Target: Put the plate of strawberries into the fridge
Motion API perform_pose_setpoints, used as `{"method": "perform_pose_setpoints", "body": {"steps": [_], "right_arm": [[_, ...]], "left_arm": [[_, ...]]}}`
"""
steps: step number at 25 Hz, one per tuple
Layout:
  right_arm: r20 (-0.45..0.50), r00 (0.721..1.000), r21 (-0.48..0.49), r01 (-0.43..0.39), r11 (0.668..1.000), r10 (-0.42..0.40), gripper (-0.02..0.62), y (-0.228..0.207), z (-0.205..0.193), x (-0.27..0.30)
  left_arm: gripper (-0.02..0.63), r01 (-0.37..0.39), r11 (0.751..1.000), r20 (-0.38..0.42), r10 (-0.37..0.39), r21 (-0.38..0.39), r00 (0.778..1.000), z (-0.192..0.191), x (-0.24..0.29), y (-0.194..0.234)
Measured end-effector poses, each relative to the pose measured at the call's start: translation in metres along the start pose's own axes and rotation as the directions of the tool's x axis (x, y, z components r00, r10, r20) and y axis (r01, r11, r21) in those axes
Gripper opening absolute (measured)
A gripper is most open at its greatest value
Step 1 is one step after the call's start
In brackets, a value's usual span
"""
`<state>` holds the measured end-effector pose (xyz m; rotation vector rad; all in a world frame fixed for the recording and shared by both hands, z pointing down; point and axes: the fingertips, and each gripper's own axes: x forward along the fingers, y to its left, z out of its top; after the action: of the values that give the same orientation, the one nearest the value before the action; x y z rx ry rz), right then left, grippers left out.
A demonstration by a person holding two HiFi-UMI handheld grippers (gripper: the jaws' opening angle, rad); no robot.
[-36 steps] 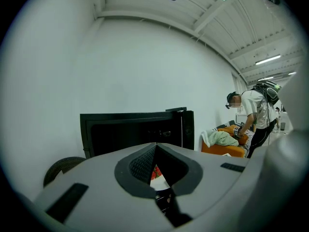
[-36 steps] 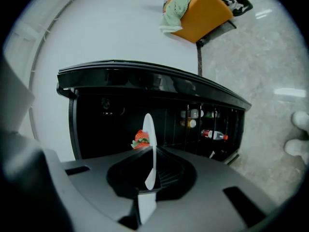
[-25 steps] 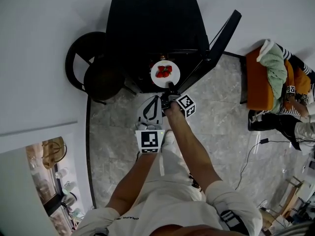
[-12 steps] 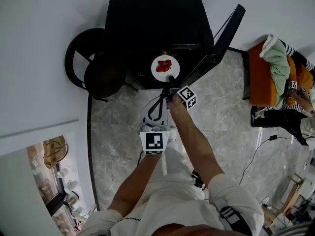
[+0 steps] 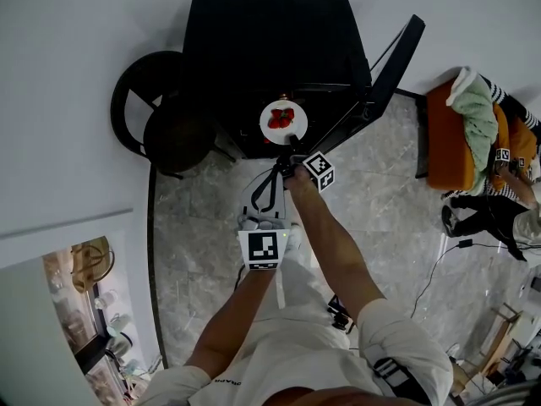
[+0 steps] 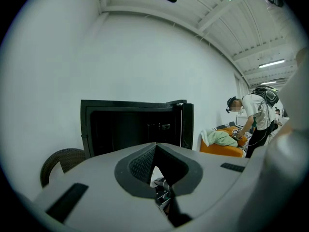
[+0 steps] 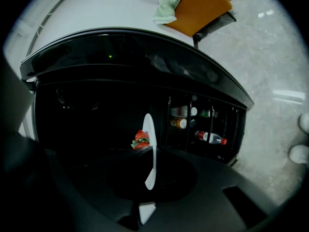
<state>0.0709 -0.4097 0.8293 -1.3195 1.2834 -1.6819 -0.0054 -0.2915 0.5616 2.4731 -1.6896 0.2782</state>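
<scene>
A white plate (image 5: pixel 283 119) with red strawberries (image 5: pixel 281 117) hangs at the open front of the black fridge (image 5: pixel 270 41). My right gripper (image 5: pixel 292 147) is shut on the plate's near rim. In the right gripper view the plate (image 7: pixel 150 149) stands edge-on between the jaws, with the strawberries (image 7: pixel 140 139) on its left face and the dark fridge interior (image 7: pixel 91 110) behind. My left gripper (image 5: pixel 276 172) sits just below and left of the right one, its jaws closed together on nothing. In the left gripper view the left gripper (image 6: pixel 155 148) faces the fridge (image 6: pixel 130 124).
The fridge door (image 5: pixel 382 74) swings open to the right; its shelves hold bottles (image 7: pixel 208 137). A dark round wicker chair (image 5: pixel 156 117) stands left of the fridge. An orange seat with a green cloth (image 5: pixel 467 125) and a person (image 5: pixel 511 201) are at the right. A cable (image 5: pixel 431 265) crosses the stone floor.
The right gripper has carried the plate a little lower and closer to the fridge's opening. The left gripper has stayed about where it was.
</scene>
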Motion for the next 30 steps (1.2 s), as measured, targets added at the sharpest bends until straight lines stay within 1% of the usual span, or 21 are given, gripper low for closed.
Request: {"method": "perform_pose_setpoints", "body": {"steps": [5,9,15,19,20,22,25,28,30], "right_arm": [[0.008,1.000,0.003,-0.018,1.000,0.018,0.018,-0.002,0.001,0.008],[0.014,1.000,-0.007,-0.008,1.000,0.008,0.017,-0.006,0.004,0.014],[0.039,0.999,0.058,-0.017,0.998,0.015,0.017,-0.015,0.003,0.024],[0.066,0.998,0.067,0.010,0.998,-0.015,0.017,-0.019,0.008,0.025],[0.074,0.997,0.065,0.005,0.998,-0.010,0.017,-0.018,0.009,0.026],[0.083,0.997,0.059,-0.007,0.998,0.002,0.017,-0.018,0.006,0.034],[0.089,0.995,0.070,0.036,0.997,-0.042,0.017,-0.018,0.003,0.031],[0.105,0.994,0.074,0.030,0.997,-0.038,0.017,-0.030,0.008,0.037],[0.106,0.993,0.067,0.046,0.997,-0.053,0.017,-0.029,0.007,0.038]], "left_arm": [[0.002,0.006,1.000,0.003,-0.006,0.003,1.000,0.002,0.001,-0.002],[0.000,0.025,0.999,0.014,-0.026,0.024,1.000,0.008,0.002,-0.007],[0.002,0.016,1.000,0.013,-0.016,0.017,1.000,0.003,0.003,-0.003],[0.001,0.027,1.000,0.005,-0.027,-0.007,1.000,0.004,0.007,-0.008],[0.001,0.029,1.000,0.008,-0.029,-0.011,1.000,0.005,0.007,-0.008],[0.002,0.028,1.000,0.017,-0.028,-0.005,0.999,0.006,0.007,-0.006],[0.002,0.037,0.999,0.004,-0.037,0.021,0.999,-0.001,0.007,-0.008],[0.001,0.039,0.999,-0.003,-0.039,0.023,0.999,-0.003,0.006,-0.010],[0.001,0.040,0.999,-0.006,-0.040,0.024,0.999,-0.005,0.007,-0.011]]}}
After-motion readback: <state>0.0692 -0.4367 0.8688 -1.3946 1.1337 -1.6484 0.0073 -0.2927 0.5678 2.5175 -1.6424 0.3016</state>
